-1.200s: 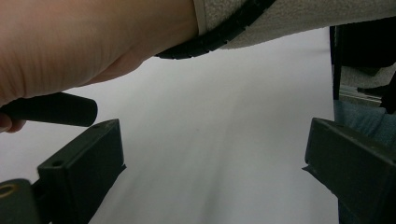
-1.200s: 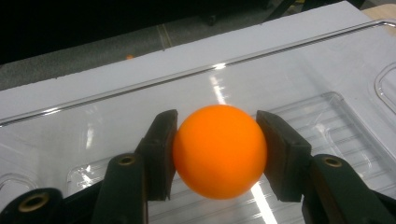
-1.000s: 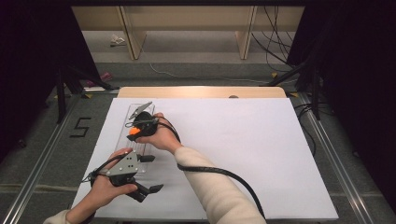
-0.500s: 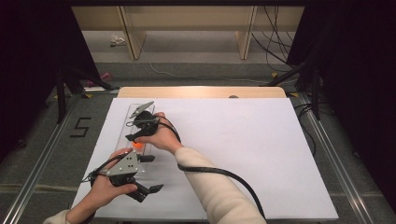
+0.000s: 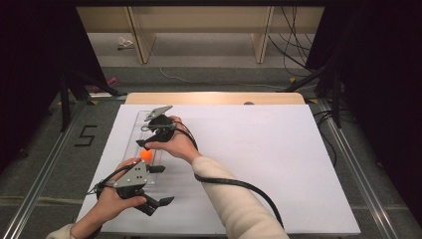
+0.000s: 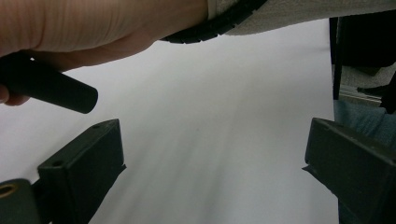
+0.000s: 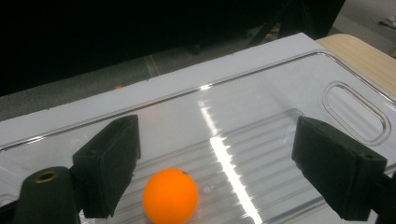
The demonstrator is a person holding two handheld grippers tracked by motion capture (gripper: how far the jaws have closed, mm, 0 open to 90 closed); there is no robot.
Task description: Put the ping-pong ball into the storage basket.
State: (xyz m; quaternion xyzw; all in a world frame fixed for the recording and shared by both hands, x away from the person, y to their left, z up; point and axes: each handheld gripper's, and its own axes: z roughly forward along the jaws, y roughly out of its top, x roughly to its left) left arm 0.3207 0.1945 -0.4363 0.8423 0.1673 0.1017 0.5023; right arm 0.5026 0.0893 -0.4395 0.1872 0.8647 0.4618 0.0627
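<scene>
Release step: right tool (image 7: 215,158) over clear tray (image 5: 130,144), jaws just opened wide, nothing gripped. Orange ball (image 7: 171,196) lies free on ribbed tray floor, below and between jaws, nearer one pad; small, smooth, glossy, round. Left tool (image 5: 149,201) released, resting low over white surface (image 5: 278,164). Next move likely: lift right tool clear without nudging ball, which could roll.

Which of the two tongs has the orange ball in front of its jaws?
The right tongs, over the clear tray: the orange ball lies free between its open jaws. The left tongs face bare white table.
</scene>
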